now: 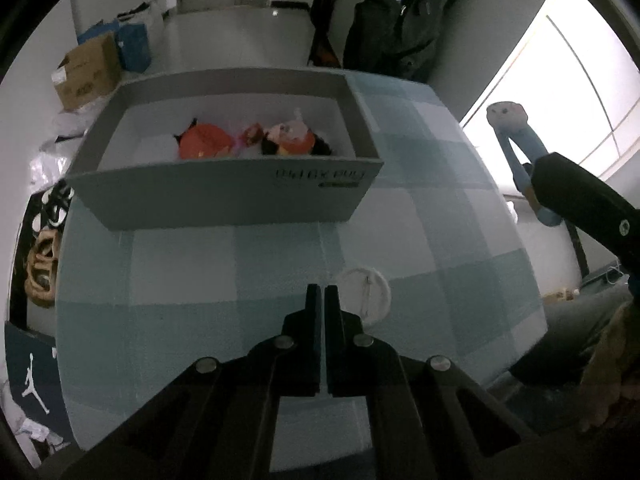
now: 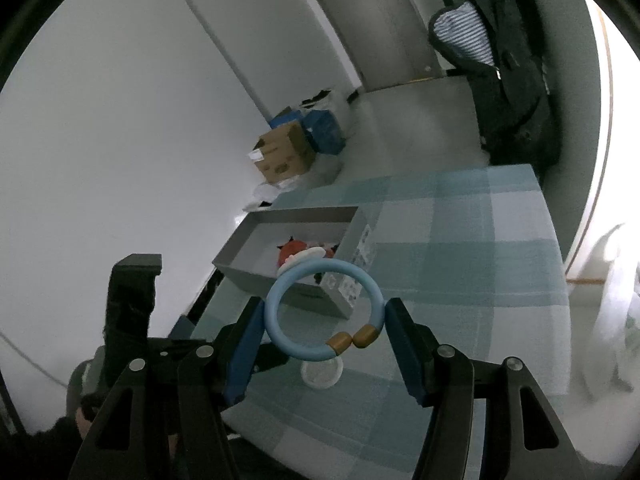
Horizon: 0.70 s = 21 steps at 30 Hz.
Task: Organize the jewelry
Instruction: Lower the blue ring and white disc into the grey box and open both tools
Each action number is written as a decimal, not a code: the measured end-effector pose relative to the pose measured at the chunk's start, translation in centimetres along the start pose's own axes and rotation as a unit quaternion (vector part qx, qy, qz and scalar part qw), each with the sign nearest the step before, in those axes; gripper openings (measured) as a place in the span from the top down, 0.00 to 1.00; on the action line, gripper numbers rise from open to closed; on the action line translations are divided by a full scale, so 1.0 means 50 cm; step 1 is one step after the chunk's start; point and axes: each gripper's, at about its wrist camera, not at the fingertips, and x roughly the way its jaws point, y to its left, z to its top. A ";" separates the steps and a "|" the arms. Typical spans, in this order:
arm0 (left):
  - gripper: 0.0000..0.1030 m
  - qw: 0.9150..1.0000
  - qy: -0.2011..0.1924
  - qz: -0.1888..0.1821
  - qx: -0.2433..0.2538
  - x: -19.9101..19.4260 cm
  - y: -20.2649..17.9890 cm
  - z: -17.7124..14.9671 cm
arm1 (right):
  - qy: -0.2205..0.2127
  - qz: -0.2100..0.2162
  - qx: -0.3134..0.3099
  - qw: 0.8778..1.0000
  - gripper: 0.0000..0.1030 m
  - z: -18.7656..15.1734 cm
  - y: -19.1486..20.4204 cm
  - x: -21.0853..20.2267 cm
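Holding a pale-blue ring-shaped bangle with two gold end caps (image 2: 322, 311), the right gripper (image 2: 324, 320) clasps it across its width, one blue pad on the left rim, the other on the right rim, jaws spread wide to span the hoop. The bangle is airborne, above the blue-and-white checked tablecloth (image 2: 460, 264), w/ its plane facing the right wrist camera; the gold caps sit at the lower right of the loop, a small white charm at the top. Being a ring, it has no true long axis; the grip line runs left-right.

The open grey cardboard box (image 1: 224, 196) lies ahead of the right gripper and slightly left, farther along the table, approx. in line w/ the fingers. It already contains red-orange plush-like trinkets (image 1: 204, 142).

The left gripper (image 1: 322, 300) is clenched on nothing, fingers pressed together, low over the cloth. Just beside its tips, to the right, lies a small clear round disc or lid (image 1: 368, 296); whether they touch cannot be told.

Judgement: the right hand is the carrying one, so the coming move is prob. forward and down into the box, clearing the near wall.
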 end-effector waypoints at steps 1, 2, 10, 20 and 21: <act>0.97 1.000 0.000 -0.006 0.004 0.000 -0.002 -0.002 | 0.001 0.000 0.000 1.000 0.41 0.000 0.001 0.002; 0.84 1.000 0.002 -0.008 0.013 0.002 -0.008 -0.004 | 0.002 0.001 0.001 1.000 0.41 0.000 0.001 0.003; 0.36 0.997 -0.002 0.029 0.076 0.046 -0.078 -0.008 | -0.004 -0.001 0.007 1.000 0.41 0.003 -0.005 -0.005; 0.64 0.994 0.010 0.054 0.097 0.080 -0.088 0.001 | -0.014 -0.013 0.035 0.999 0.41 0.010 -0.033 -0.024; 0.64 0.994 0.010 0.050 0.093 0.079 -0.087 -0.001 | -0.014 -0.015 0.040 0.999 0.41 0.011 -0.037 -0.023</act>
